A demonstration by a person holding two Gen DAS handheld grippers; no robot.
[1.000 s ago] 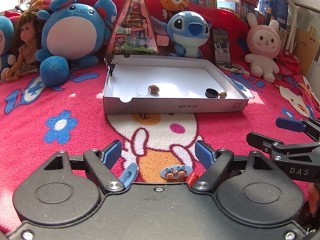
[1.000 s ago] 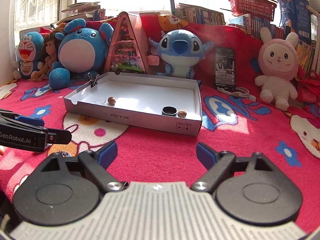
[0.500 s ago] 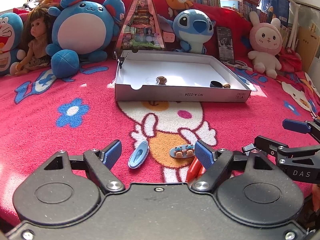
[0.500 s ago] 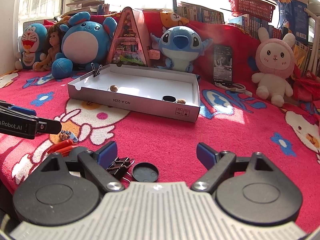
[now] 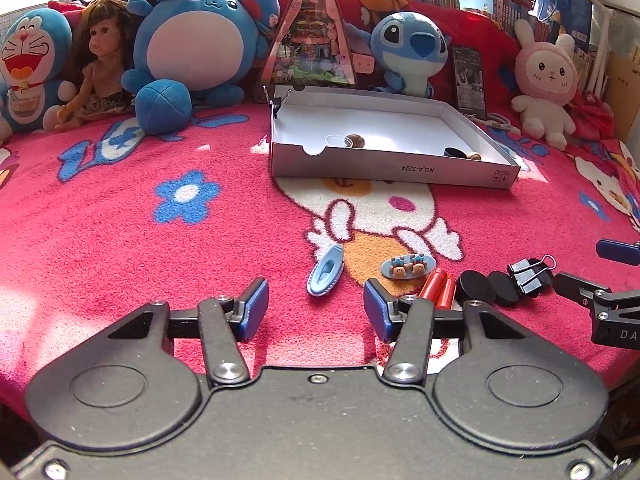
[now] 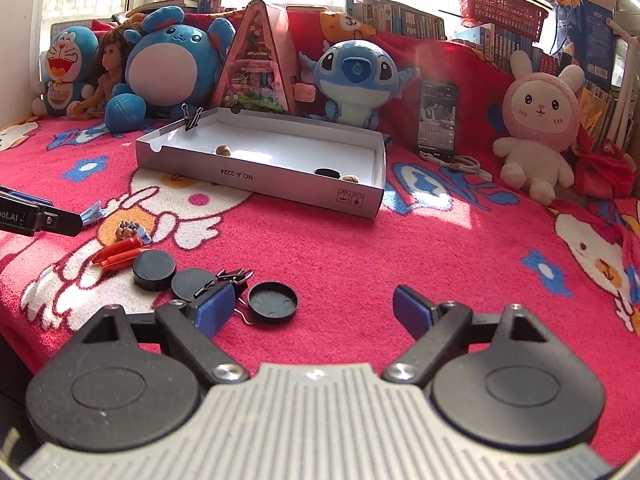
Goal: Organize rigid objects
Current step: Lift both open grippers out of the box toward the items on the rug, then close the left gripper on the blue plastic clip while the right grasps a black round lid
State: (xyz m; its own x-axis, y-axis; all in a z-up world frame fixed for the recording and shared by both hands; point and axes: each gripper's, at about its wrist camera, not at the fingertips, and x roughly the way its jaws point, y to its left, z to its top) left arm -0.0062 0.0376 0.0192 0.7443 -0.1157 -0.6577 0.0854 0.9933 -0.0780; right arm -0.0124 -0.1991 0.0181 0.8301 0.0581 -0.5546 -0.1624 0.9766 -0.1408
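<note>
While closing, left gripper (image 5: 316, 306) fingers apart above blanket (image 5: 120, 240), holding nothing; right gripper (image 6: 312, 312) fingers wide.

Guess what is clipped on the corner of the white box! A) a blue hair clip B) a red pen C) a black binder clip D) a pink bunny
C: a black binder clip grips the far left corner of the white box, while the blue hair clip lies on the red blanket.
</note>
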